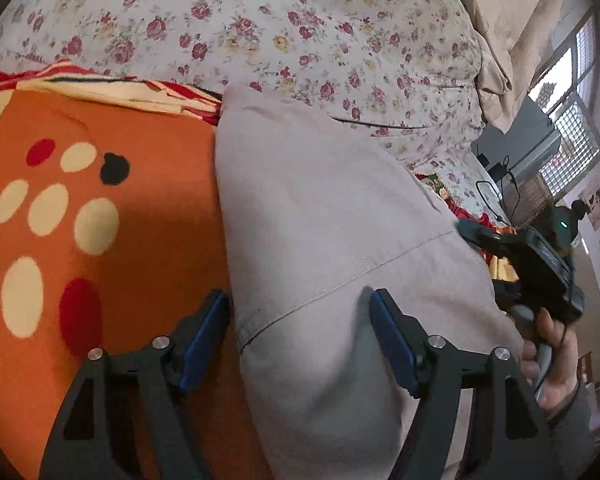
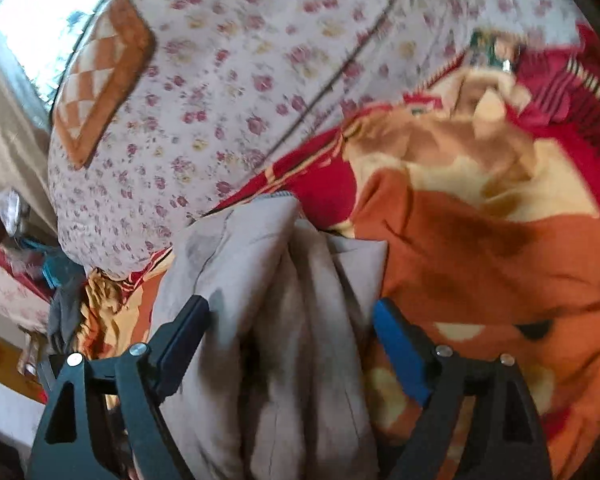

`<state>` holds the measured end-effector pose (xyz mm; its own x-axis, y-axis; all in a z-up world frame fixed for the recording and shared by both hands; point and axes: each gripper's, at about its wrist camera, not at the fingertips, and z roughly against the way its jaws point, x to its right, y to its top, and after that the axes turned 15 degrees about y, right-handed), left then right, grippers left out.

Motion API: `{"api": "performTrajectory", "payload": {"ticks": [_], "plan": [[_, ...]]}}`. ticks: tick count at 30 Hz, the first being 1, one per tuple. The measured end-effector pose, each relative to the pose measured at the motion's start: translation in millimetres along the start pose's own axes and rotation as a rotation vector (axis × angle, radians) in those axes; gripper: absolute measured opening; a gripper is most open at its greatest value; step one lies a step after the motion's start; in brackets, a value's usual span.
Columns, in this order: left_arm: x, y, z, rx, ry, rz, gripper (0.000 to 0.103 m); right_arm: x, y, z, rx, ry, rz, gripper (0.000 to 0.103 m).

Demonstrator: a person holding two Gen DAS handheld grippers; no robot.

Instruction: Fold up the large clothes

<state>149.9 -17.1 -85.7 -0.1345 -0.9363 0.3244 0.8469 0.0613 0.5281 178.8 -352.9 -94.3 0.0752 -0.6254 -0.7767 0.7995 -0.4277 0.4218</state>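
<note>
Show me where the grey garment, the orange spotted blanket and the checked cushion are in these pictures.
grey garment (image 1: 332,216): left wrist view, on its flat folded panel above the seam.
orange spotted blanket (image 1: 152,216): left wrist view, plain orange area beside the spots.
checked cushion (image 2: 102,80): right wrist view, on its checked middle.

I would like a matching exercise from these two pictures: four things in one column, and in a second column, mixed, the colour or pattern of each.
Things:
1. folded garment
2. blanket
3. bed sheet
4. gripper pads

Colour or pattern:
a. white with small red roses
b. blue
c. plain grey-beige
d. orange with cream, red and black spots

Pairs: 1-c, 2-d, 3-a, 4-b
</note>
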Motion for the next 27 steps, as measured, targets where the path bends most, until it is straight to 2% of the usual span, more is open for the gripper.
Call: {"api": "performTrajectory", "payload": {"ticks": [2,4,6,7,8,9,10,11,13,15,17,18,19,22,25,27], "plan": [[4,-1,3,0.022,0.024,-0.023,0.07,9,3,-9,-0.03,-0.031,-0.016,0.087],[7,-3,5,0.04,0.047,-0.043,0.07,18,7,-19,-0.069,0.011,-0.047,0.089],[8,-2,4,0.042,0.054,-0.045,0.071,20,13,-22,-0.083,0.042,-0.025,0.087],[7,-1,3,0.033,0.05,-0.036,0.072,21,15,-24,-0.087,0.051,-0.02,0.08],[5,0,1,0.022,0.042,-0.022,0.073,22,16,-24,-0.083,0.058,-0.015,0.067],[2,2,-1,0.006,0.028,0.002,0.075,23,16,-26,-0.085,0.077,-0.015,0.059],[-1,3,-3,-0.005,0.015,0.021,0.075,22,15,-27,-0.089,0.094,-0.019,0.039],[-3,4,-5,-0.011,0.005,0.034,0.075,20,13,-27,-0.086,0.112,-0.015,0.027],[-5,5,-6,-0.013,-0.003,0.045,0.075,8,12,-26,-0.071,0.081,0.053,0.019],[-4,5,-6,-0.016,-0.012,0.042,0.075,7,10,-25,-0.052,0.06,0.063,0.016],[-5,5,-4,0.011,-0.044,0.035,0.051,11,9,-24,-0.036,0.057,0.038,0.013],[-4,5,-2,0.022,-0.037,0.035,0.034,10,9,-24,-0.026,0.065,0.037,0.012],[-4,5,2,0.043,-0.027,0.026,0.021,5,10,-24,-0.027,0.076,0.058,0.011],[-3,7,14,0.086,-0.01,0.005,0.013,-10,15,-21,0.007,0.156,0.083,0.01],[-20,17,40,0.145,-0.042,0.059,0.012,-21,21,-26,0.026,0.225,0.067,0.01],[-28,22,60,0.206,-0.005,0.054,0.012,-34,23,-40,0.003,0.268,0.076,0.008]]}}
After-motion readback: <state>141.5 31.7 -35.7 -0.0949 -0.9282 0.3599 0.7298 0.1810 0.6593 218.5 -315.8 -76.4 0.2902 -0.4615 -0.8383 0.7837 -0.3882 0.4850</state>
